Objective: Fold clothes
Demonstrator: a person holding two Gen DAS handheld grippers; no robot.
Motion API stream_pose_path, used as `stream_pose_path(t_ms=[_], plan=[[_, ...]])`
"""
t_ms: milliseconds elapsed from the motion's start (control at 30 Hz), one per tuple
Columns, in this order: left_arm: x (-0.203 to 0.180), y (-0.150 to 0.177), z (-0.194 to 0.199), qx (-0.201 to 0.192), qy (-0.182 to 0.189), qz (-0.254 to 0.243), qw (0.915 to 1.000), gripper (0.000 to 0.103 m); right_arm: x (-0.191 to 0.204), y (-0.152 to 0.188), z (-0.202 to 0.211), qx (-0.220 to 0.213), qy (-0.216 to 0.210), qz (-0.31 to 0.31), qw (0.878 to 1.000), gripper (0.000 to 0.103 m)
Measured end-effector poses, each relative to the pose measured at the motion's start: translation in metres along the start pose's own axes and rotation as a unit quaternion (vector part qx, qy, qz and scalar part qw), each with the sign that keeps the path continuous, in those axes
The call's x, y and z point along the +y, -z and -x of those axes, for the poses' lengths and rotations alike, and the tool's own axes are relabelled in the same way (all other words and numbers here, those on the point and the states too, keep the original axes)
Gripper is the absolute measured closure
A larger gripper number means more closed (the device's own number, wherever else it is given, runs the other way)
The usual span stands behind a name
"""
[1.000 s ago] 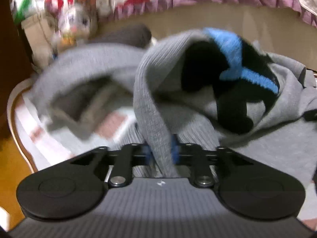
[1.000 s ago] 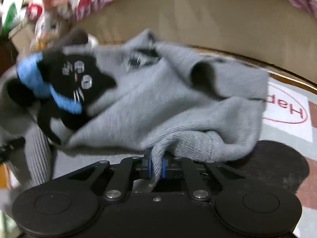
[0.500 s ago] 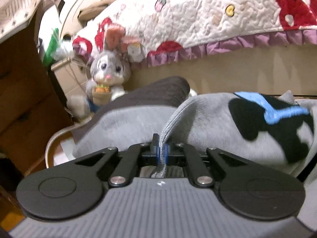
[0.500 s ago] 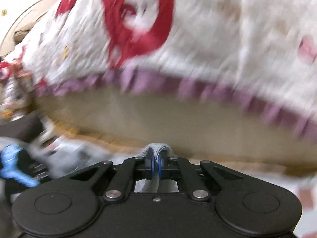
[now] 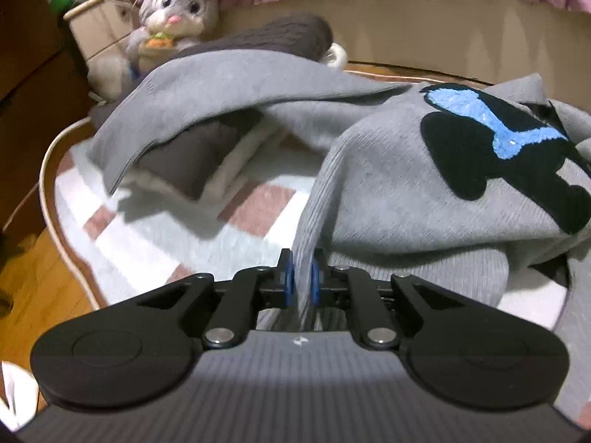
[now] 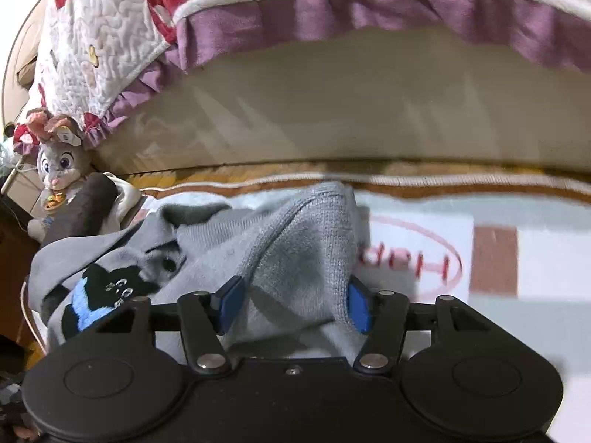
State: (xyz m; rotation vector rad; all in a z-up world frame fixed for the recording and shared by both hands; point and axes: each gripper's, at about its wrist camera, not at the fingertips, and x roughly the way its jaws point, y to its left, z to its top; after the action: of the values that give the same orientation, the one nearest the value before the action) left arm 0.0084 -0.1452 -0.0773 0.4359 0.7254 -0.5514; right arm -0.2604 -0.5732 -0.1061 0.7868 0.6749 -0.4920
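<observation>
Bed (image 6: 369, 110): beige side panel along the far edge of the scene, draped with a quilt (image 6: 110, 37) in white and red with a purple frill.

Rug (image 5: 147, 229): pale, with brown squares and a red oval print, spread on a wooden floor (image 5: 33, 265).

Sweater (image 5: 388, 184): grey knit, heaped on the rug in loose folds; a black-and-blue cat patch (image 5: 498, 140) faces up on it. One flap lies over a dark brown folded garment (image 5: 184, 158) at the rug's left end.

Stuffed rabbit (image 5: 173, 3): grey, upright against the bed, beyond the brown garment.

Left hand-held gripper (image 5: 303, 280): jaws nearly together and opening, a ribbed strip of the sweater still pinched between the blue pads (image 5: 288, 280).

Right hand-held gripper (image 6: 291, 302): jaws apart and opening, a loose peak of sweater standing between the pads, no longer clamped.
</observation>
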Motion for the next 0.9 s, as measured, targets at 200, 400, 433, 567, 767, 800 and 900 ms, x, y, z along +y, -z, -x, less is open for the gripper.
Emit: stream_pose_path(t_ms=[200,400,433,567,767,800,900], plan=[[-0.012,0.015,0.043,-0.044,0.033,-0.006,0.9985,0.073,-0.006,0.028,-0.013,0.053,0.071,-0.023,0.996,0.039],[-0.059,0.022,0.055,-0.073,0.095,-0.092,0.9886,0.061,0.017,0.073,-0.024,0.114,0.038,-0.009,0.993,0.040],[-0.067,0.021,0.051,-0.071,0.106,-0.095,0.9874,0.061,0.023,0.076,-0.029,0.122,0.036,0.005,0.992,0.039],[-0.098,0.017,0.036,-0.066,0.134,-0.121,0.9813,0.061,0.042,0.086,-0.034,0.124,0.076,0.072,0.987,0.039],[-0.125,0.023,0.022,-0.064,0.128,-0.192,0.9709,0.054,0.022,0.079,-0.031,0.129,0.089,0.022,0.987,0.038],[-0.127,0.025,0.020,-0.063,0.128,-0.196,0.9702,0.054,0.017,0.077,-0.029,0.126,0.083,0.006,0.989,0.036],[-0.126,0.028,0.022,-0.068,0.177,-0.185,0.9643,0.058,0.018,0.078,-0.030,0.120,0.069,-0.006,0.990,0.022]])
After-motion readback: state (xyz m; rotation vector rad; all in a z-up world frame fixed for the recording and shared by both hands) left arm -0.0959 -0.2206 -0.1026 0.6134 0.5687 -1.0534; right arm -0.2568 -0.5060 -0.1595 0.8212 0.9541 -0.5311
